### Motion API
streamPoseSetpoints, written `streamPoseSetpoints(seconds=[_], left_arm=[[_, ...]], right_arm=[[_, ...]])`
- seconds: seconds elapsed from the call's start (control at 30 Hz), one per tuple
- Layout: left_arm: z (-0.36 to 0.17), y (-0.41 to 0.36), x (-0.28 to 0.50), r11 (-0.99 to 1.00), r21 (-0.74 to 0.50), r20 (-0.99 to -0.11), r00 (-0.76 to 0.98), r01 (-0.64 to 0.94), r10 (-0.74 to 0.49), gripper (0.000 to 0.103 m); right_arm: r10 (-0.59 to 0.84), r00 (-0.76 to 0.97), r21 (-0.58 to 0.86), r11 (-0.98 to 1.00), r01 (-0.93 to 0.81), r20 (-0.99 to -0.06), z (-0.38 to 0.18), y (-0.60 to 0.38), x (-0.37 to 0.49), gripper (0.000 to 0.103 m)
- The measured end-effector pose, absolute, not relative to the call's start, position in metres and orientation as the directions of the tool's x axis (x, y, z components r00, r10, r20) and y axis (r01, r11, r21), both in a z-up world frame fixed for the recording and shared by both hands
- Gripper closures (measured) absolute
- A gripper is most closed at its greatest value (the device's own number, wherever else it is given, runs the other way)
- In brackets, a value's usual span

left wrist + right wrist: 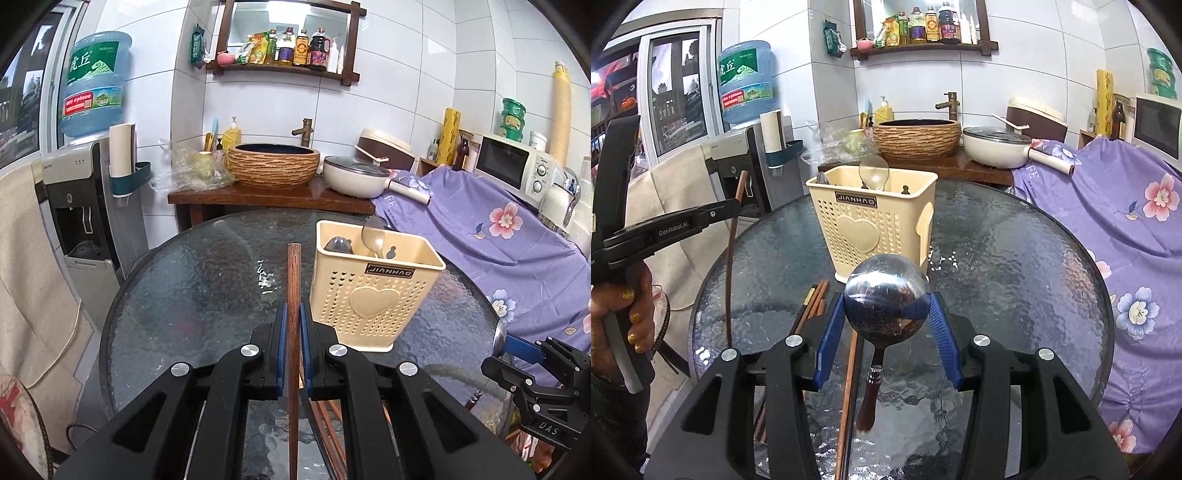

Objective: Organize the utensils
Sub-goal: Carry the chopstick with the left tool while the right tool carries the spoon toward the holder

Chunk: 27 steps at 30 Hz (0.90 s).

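Utensils ride above the glass table: left gripper clamps a chopstick, right gripper pinches a ladle by its bowl, both facing the cream holder, presumably for dropping in.

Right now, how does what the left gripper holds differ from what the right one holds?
The left gripper is shut on a thin, straight wooden chopstick; the right gripper is clamped on the round bowl of a shiny metal ladle with a dark handle. The left gripper's blue pads stand nearly together; the right's are spread wide around the ladle. Neither the chopstick nor the ladle is yet in the cream utensil holder on the glass table.
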State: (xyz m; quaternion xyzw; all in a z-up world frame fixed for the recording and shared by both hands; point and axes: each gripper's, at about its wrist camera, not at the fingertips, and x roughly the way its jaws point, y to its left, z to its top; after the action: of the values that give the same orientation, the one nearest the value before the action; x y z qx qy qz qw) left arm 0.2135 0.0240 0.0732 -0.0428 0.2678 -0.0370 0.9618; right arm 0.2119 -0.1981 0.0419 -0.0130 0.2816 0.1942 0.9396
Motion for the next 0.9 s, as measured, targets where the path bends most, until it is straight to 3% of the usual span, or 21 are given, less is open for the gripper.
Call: streamPoseSetpoints(seconds=[0.37, 0.9], left_arm=[[0.103, 0.02, 0.21, 0.991, -0.108, -0.464, 0.877, 0.08, -0.122, 0.096], [0.23, -0.011, 0.221, 0.974, -0.086, -0.303, 0.926, 0.208, -0.224, 0.096]], right_arm=[[0.375, 0.788, 0.071, 0.917, -0.392, -0.488, 0.076, -0.198, 0.216, 0.056], [0.425, 0.82, 0.111, 0.903, -0.416, -0.382, 0.187, -0.192, 0.266, 0.056]])
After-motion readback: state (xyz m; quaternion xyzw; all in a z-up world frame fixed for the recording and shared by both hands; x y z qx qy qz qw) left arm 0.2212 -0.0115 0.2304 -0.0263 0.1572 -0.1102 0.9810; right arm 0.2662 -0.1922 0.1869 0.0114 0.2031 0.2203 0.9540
